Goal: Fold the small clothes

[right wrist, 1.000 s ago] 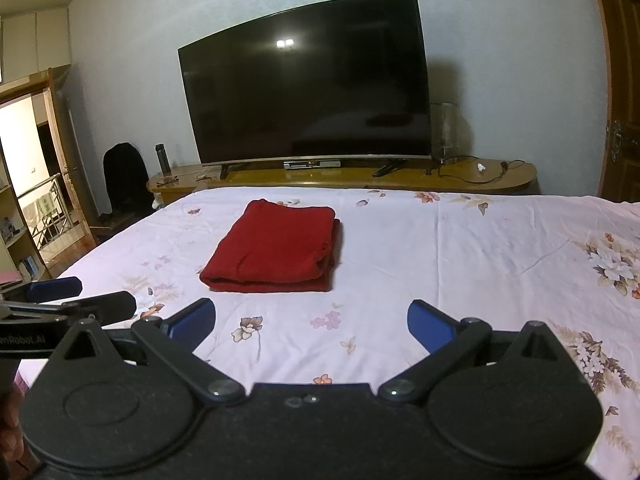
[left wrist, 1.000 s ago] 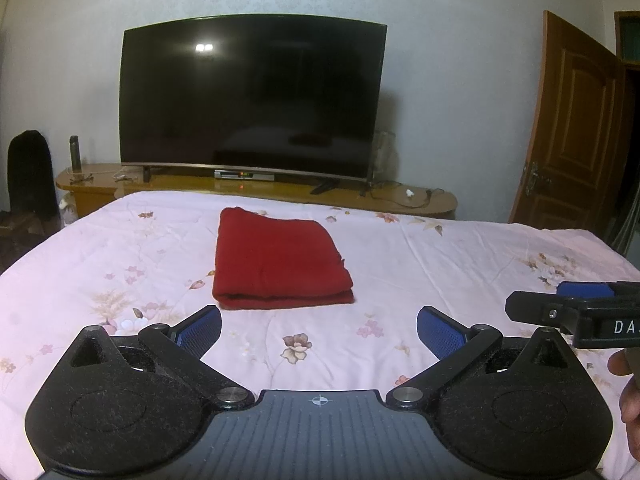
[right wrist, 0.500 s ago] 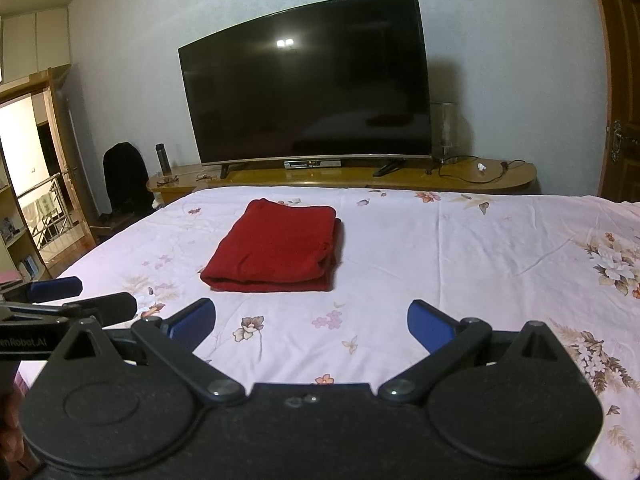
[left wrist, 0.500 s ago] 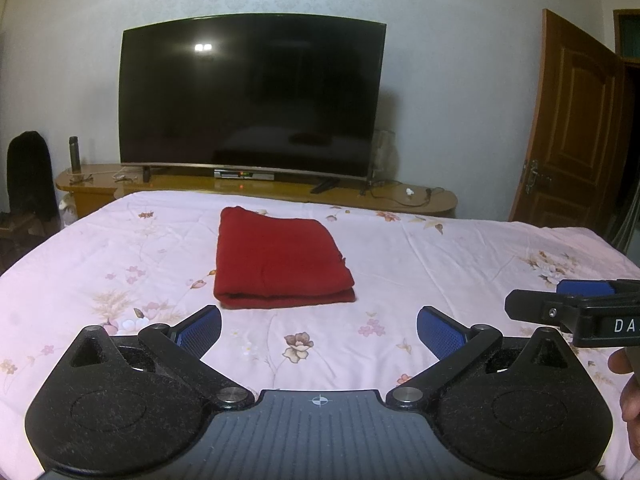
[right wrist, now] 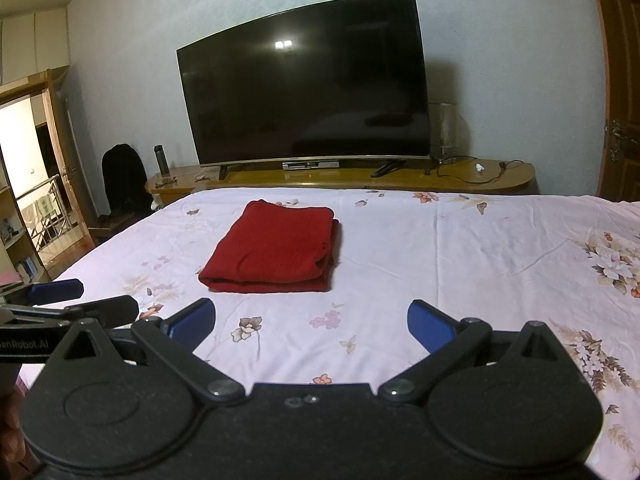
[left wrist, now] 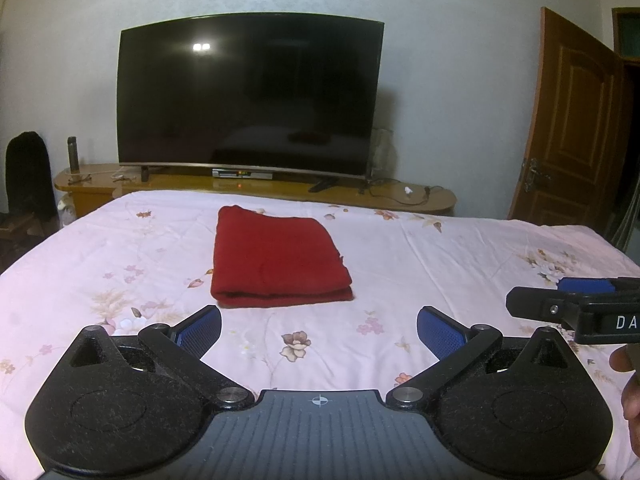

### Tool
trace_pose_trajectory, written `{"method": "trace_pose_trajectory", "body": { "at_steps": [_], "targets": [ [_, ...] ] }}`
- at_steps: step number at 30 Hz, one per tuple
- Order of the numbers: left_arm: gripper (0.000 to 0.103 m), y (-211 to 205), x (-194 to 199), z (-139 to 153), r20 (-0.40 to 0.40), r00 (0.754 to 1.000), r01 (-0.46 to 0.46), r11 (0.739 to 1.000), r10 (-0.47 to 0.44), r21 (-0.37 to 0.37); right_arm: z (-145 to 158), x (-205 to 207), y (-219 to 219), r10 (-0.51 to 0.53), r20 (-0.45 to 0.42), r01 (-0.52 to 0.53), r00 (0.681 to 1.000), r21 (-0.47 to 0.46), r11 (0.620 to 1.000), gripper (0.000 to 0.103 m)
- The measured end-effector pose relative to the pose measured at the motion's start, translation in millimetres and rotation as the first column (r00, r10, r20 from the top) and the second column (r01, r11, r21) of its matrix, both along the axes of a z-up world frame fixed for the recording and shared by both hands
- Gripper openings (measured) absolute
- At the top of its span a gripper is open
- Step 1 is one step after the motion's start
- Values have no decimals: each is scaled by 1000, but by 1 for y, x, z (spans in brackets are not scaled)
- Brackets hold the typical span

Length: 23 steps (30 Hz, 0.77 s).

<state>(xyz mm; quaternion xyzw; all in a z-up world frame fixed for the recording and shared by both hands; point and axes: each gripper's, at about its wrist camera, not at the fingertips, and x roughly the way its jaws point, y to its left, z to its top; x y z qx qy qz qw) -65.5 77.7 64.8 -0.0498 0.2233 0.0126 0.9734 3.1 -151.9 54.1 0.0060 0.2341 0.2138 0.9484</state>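
The folded red cloth lies flat on the floral bedsheet, ahead of the left gripper and apart from it; from the right gripper it sits ahead, a bit to the left. Both grippers are spread wide, holding nothing. Vs. 1 s ago: nothing moved (cloth and grippers same). Behind the bed: TV on a wooden stand, door at right. Nothing stands between.

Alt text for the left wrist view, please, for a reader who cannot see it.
A folded red garment lies on a pink floral bedspread, ahead of the open left tool, which holds nothing. The right tool juts in at the right edge; beyond the bed, a dark television stands on a wooden stand.
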Motion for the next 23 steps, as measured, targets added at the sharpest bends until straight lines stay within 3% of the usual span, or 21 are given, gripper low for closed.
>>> {"method": "trace_pose_trajectory", "body": {
  "at_steps": [15, 23],
  "targets": [
    [103, -4, 1, -2, 18, 1000, -5, 1000, 5, 18, -1, -1, -1, -2, 0, 2, 1000, 1, 1000, 102],
    [103, -10, -1, -1, 31, 999, 37, 998, -38, 43, 1, -1, -3, 5, 4, -5, 1000, 1, 1000, 102]
  ]
}}
